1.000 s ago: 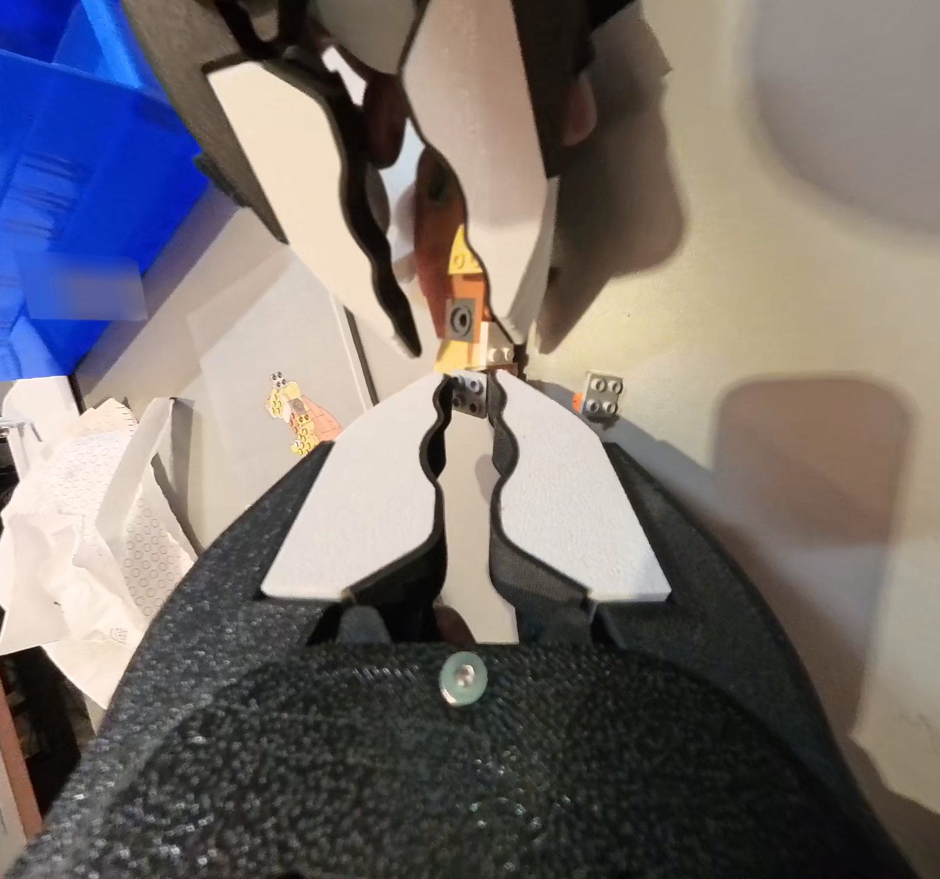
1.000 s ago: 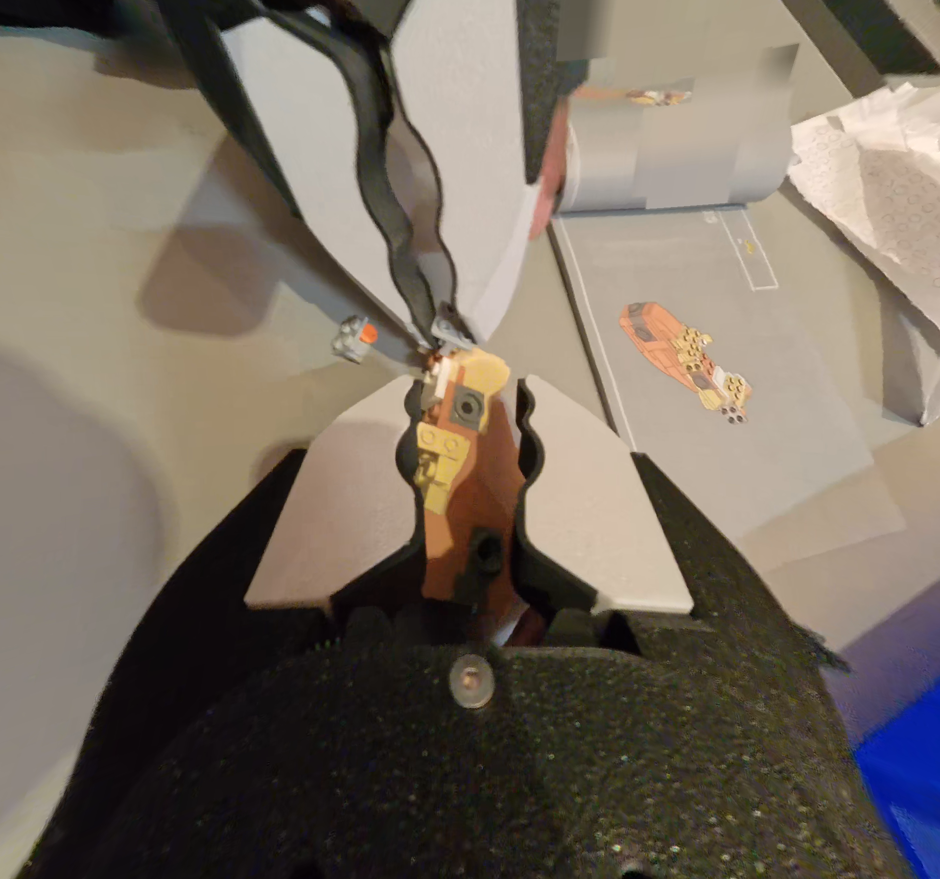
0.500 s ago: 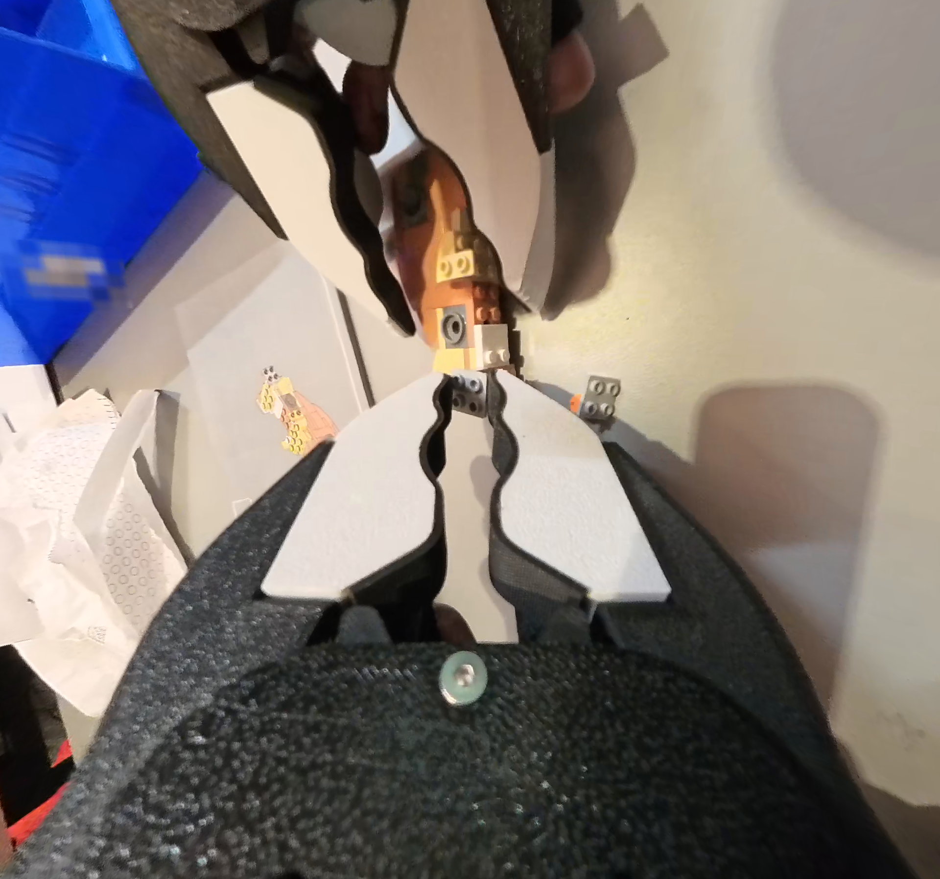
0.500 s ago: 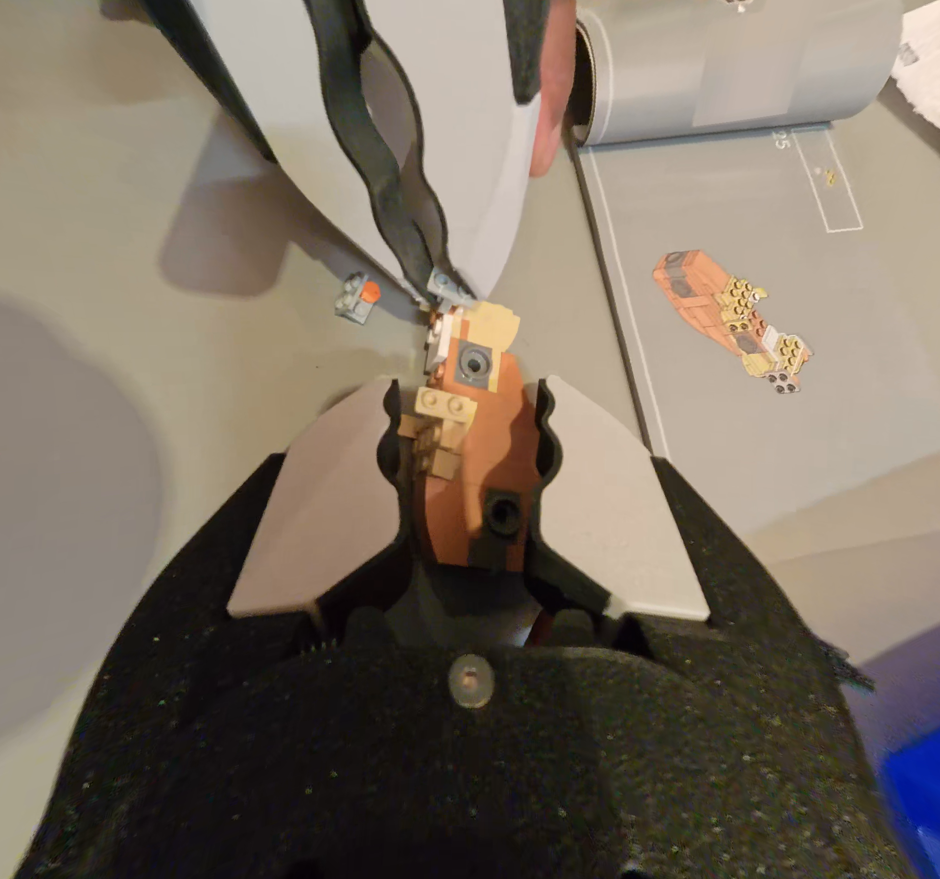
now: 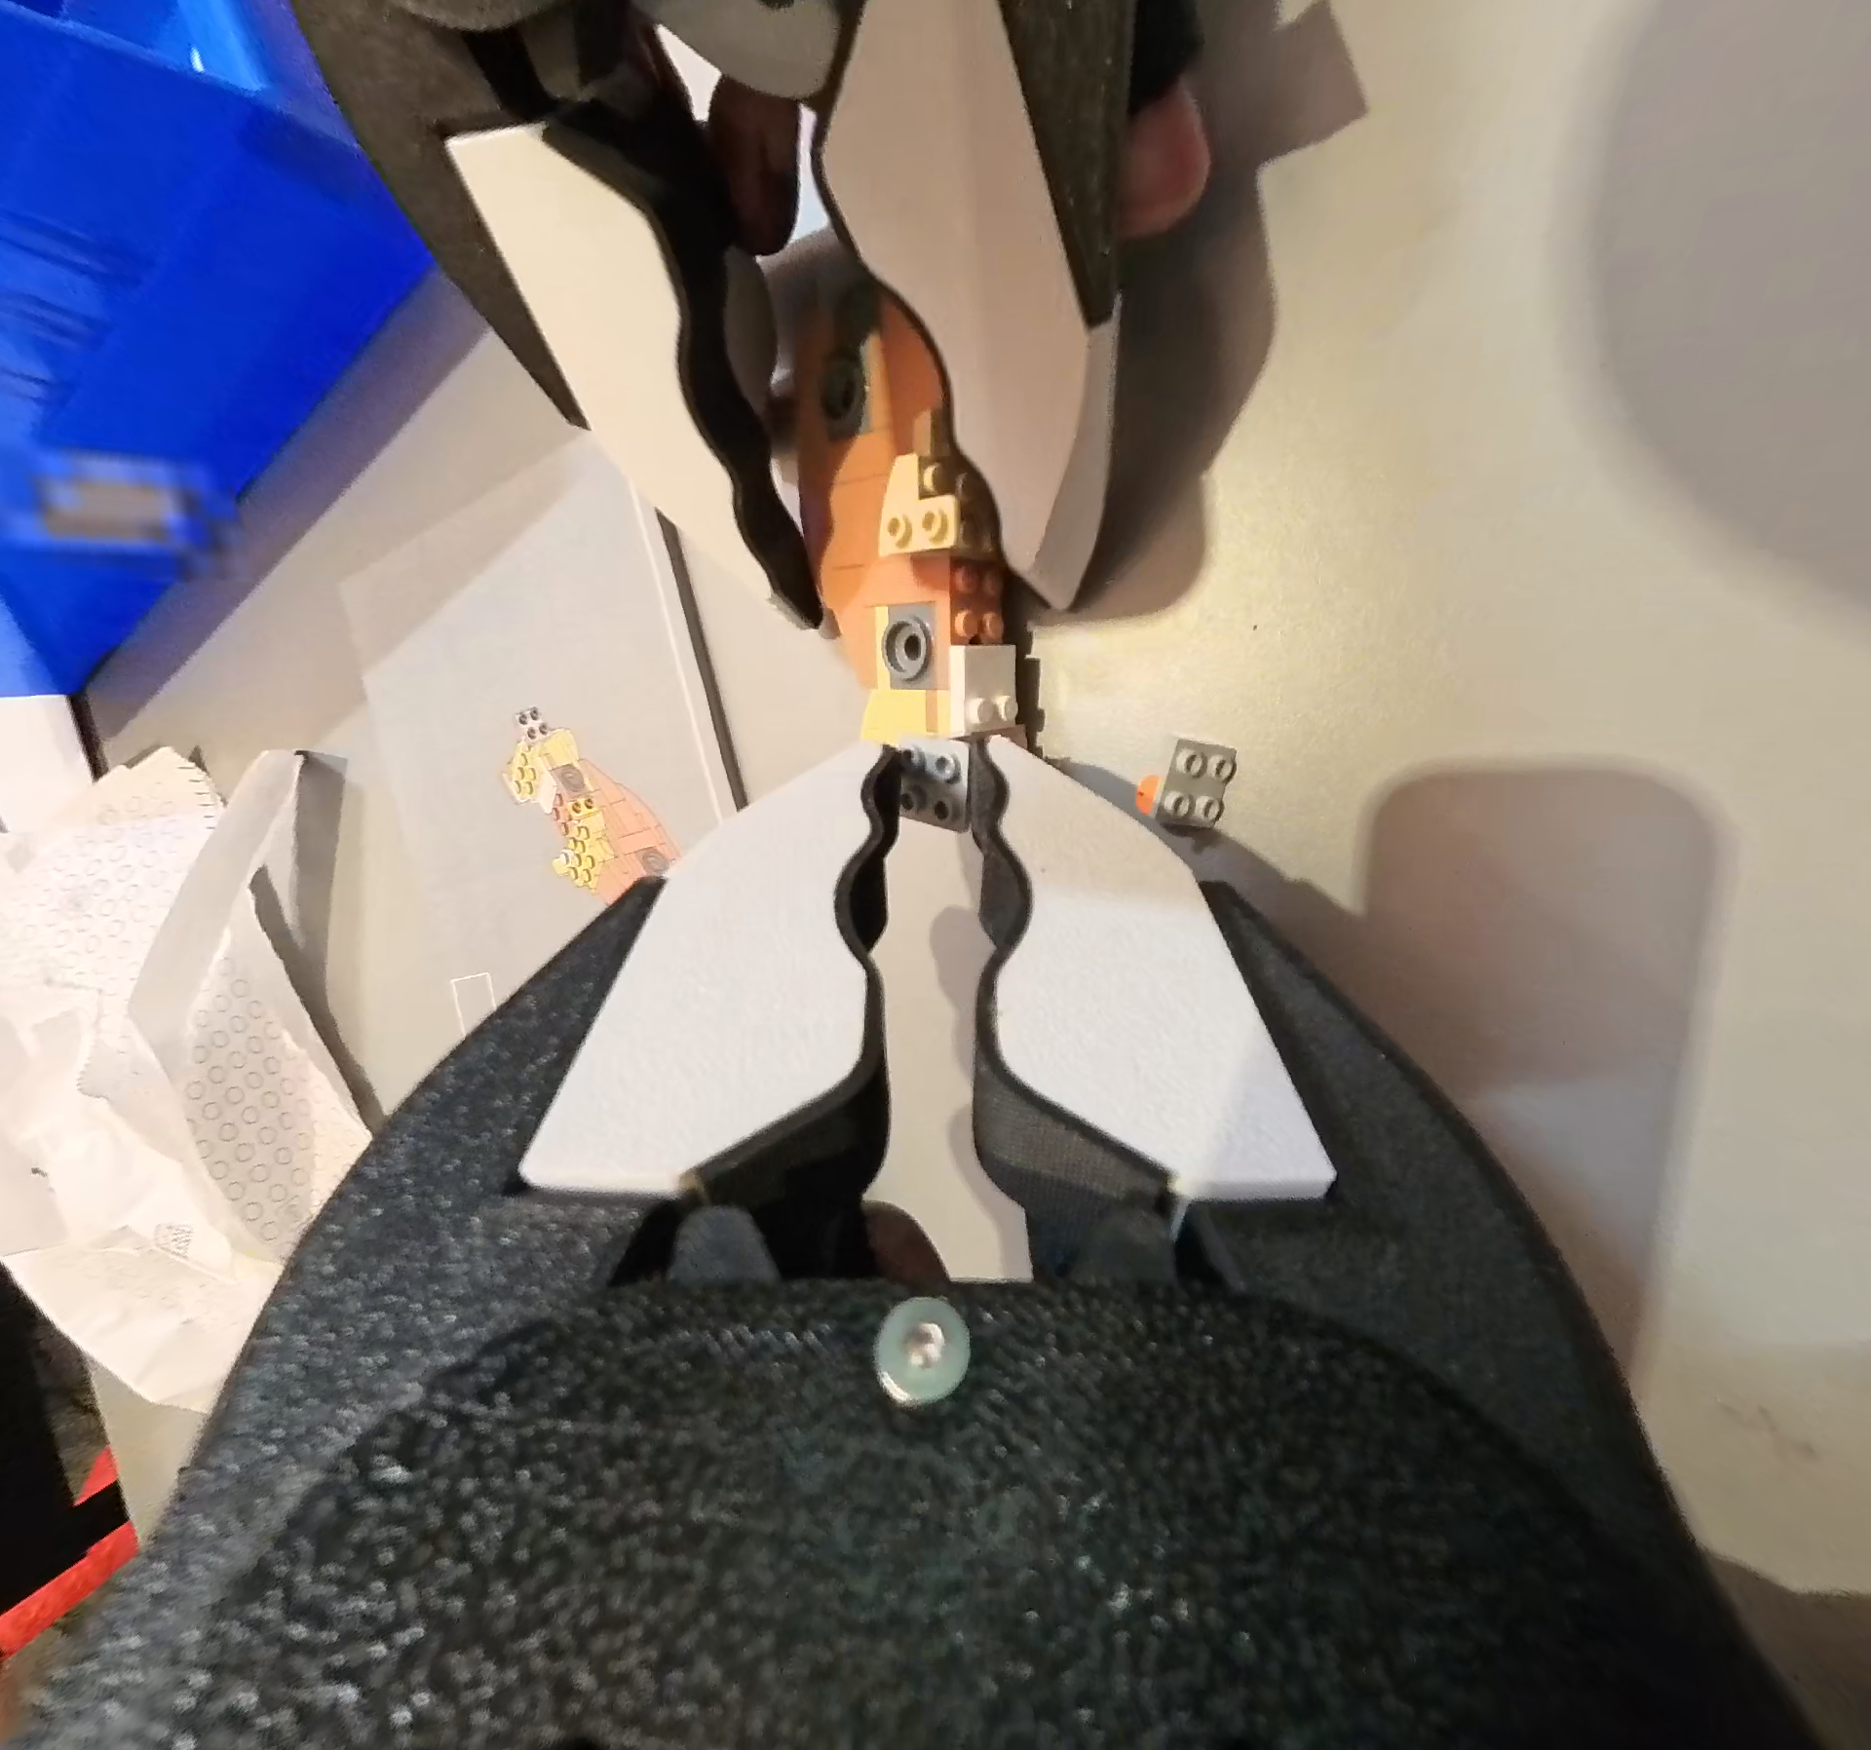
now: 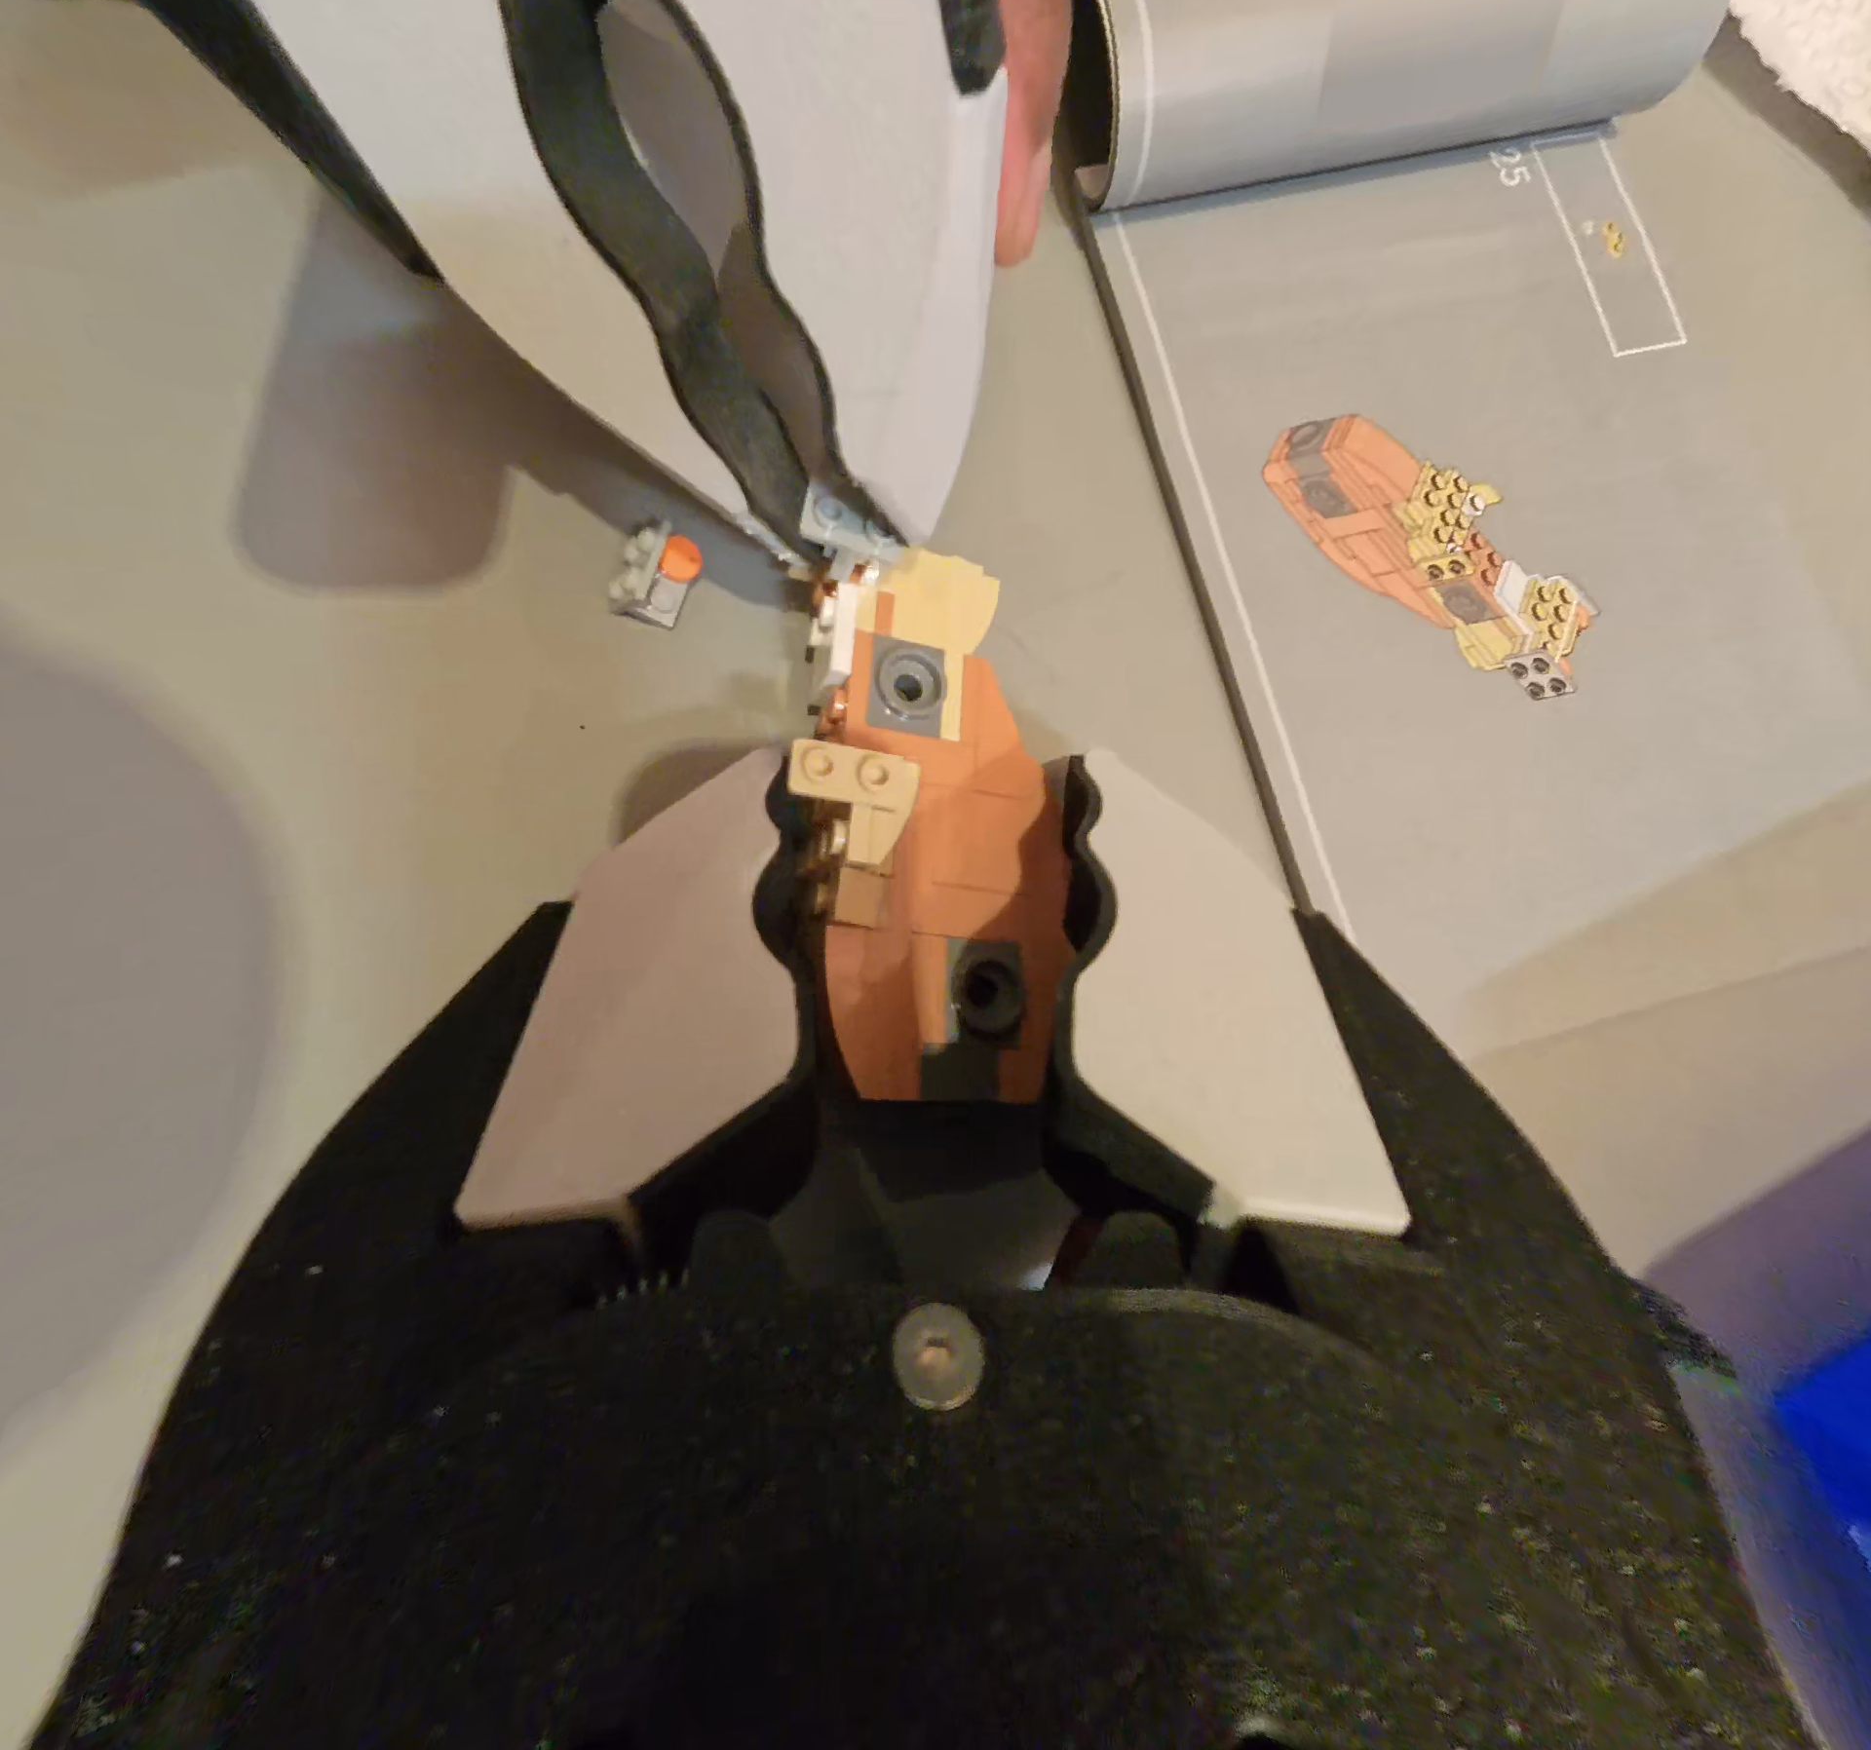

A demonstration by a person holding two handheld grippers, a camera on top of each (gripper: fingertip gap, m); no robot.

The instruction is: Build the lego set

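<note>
**Seating the grey plate on the model's nose**

The right tongs point(image 6: 926, 851) are clamped on the orange model point(image 6: 942, 902), holding it above the counter point(image 6: 304, 790) with its tan nose pointing away. The left tongs point(image 5: 937, 770) are closed on a small grey plate point(image 5: 933, 783), pinched at the very tips, and that plate sits just against the model's nose beside a white brick point(image 5: 987, 684).

To do this well, the plate's studs should line up squarely with the receiving face before any push; from the right wrist view the plate looks slightly skewed, though the blur there makes that uncertain. The push likely wants to run straight along the model's length, with the right tongs bracing against it. A tip pinch this shallow could let the plate twist out. The open booklet point(image 6: 1519, 790) shows the target shape. A spare grey-and-orange piece point(image 6: 656, 578) lies on the counter nearby.
</note>
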